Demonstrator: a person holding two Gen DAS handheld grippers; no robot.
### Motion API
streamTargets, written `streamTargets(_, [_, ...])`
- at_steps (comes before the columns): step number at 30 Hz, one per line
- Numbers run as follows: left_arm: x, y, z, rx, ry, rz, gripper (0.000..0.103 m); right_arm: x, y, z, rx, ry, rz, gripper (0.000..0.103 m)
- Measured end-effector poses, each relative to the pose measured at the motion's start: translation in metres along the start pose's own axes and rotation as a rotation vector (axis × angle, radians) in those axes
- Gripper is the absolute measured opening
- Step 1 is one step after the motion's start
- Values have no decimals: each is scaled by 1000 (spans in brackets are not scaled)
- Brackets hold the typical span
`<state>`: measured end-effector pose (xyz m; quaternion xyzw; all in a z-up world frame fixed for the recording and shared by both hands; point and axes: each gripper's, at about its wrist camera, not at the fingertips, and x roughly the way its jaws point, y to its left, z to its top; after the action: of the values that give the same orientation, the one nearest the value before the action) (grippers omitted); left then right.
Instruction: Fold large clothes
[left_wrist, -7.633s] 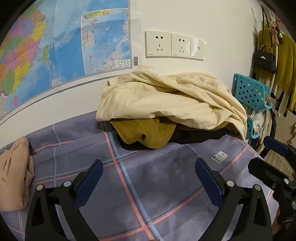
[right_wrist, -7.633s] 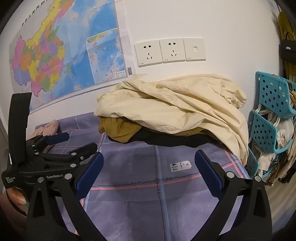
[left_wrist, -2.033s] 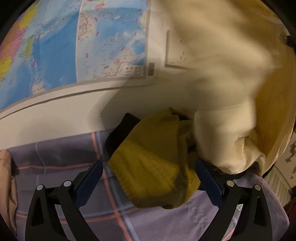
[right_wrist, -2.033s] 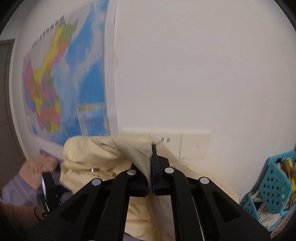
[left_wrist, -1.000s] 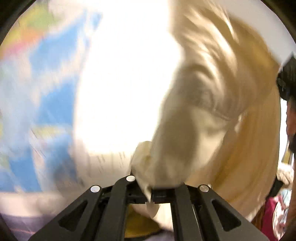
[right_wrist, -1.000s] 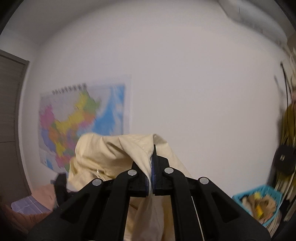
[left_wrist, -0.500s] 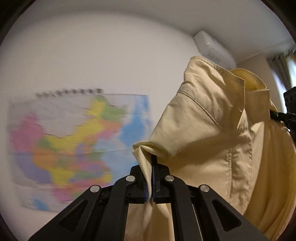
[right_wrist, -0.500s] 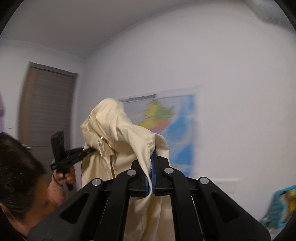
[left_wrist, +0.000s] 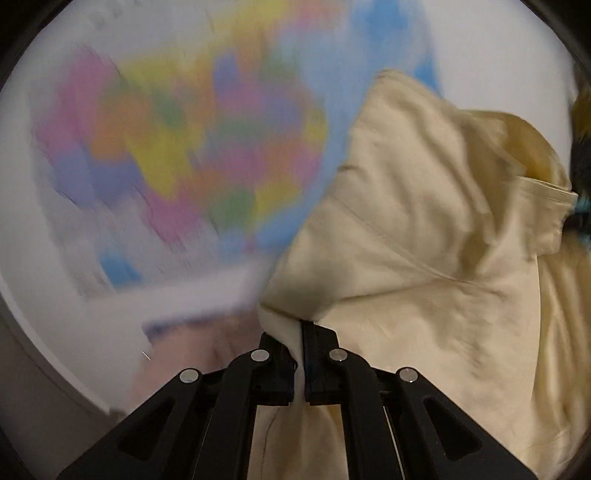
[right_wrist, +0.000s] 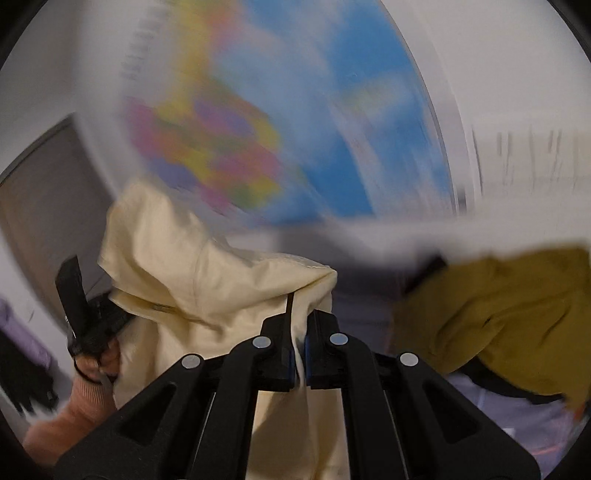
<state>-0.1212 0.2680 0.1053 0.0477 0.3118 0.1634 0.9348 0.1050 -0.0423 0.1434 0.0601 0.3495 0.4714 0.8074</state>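
Both tools are clamped tight on the cream jacket: the left tool (left_wrist: 300, 363) and right tool (right_wrist: 300, 360) each pinch a fold at lower centre. Behind, a blurred wall map (right_wrist: 295, 129) fills the top; a mustard garment (right_wrist: 509, 317) lies lower right.

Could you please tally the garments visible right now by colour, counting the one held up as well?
Cream: 1, the jacket held in both grippers
Mustard: 1, the garment on the bed
Black: 1, under the mustard one
Total: 3
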Motion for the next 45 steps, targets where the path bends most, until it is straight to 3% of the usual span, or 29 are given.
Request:
streamTargets(3, [88, 8, -28, -68, 165, -62, 2, 76, -53, -6, 70, 118, -28, 3])
streamTargets(4, [112, 10, -36, -82, 200, -82, 2, 95, -68, -8, 60, 153, -74, 3])
streamTargets(8, [152, 13, -44, -73, 271, -104, 5, 134, -95, -17, 95, 209, -117, 3])
streamTargets(10, [152, 14, -41, -38, 289, -161, 24, 138, -102, -14, 108, 205, -99, 3])
streamTargets(12, [157, 15, -37, 10, 286, -114, 56, 119, -92, -13, 94, 194, -92, 3])
streamTargets(14, [154, 19, -38, 63, 295, -102, 65, 109, -78, -5, 51, 162, -80, 3])
streamTargets(15, [155, 20, -39, 74, 309, -105, 62, 100, -77, -7, 43, 146, -68, 3])
streamTargets(16, [160, 24, -41, 86, 336, -110, 53, 93, -69, -1, 23, 116, -61, 3])
streamTargets(17, [169, 19, -40, 83, 353, -114, 18, 89, -66, 3, 12, 102, -66, 3])
streamTargets(18, [171, 17, -41, 60, 379, -123, 2, 83, -61, 9, 1, 88, -60, 3])
streamTargets(19, [175, 22, -37, 28, 388, -117, 2, 79, -57, 15, -12, 74, -62, 3])
streamTargets(21, [165, 21, -19, -2, 287, -67, 2, 68, -55, 32, -14, 36, -51, 3])
streamTargets(23, [155, 32, -1, -76, 232, -80, 3, 59, -59, 43, -30, -19, -91, 3])
streamTargets(24, [158, 32, 5, -83, 229, -94, 4, 61, -66, 44, -51, -8, -147, 3])
streamTargets(26, [163, 26, 4, -31, 232, -50, 9, 79, -97, 37, 49, 70, -202, 6])
streamTargets(28, [166, 18, -9, 23, 239, -14, 22, 88, -118, 23, 63, 109, -314, 16])
streamTargets(29, [164, 16, -14, 30, 228, -17, 28, 88, -124, 17, 79, 114, -321, 18])
streamTargets(31, [147, 12, -25, 46, 166, -24, 32, 78, -131, 5, 114, 88, -300, 35])
streamTargets(33, [126, 6, -32, 57, 111, -22, 49, 64, -126, -2, 93, 62, -295, 48])
streamTargets(35, [103, -4, -37, 85, 45, -9, 57, 49, -116, -9, 59, 51, -291, 55])
streamTargets(36, [95, -9, -38, 96, 30, -2, 58, 41, -107, -15, 36, 46, -286, 64])
streamTargets(38, [75, -19, -38, 110, 0, 3, 59, 21, -91, -27, -7, 30, -266, 70])
streamTargets(40, [57, -29, -35, 105, -8, -14, 63, 7, -73, -43, -44, 43, -264, 82])
streamTargets(45, [37, -38, -42, 116, -39, -10, 65, -19, -42, -93, -129, 118, -269, 93])
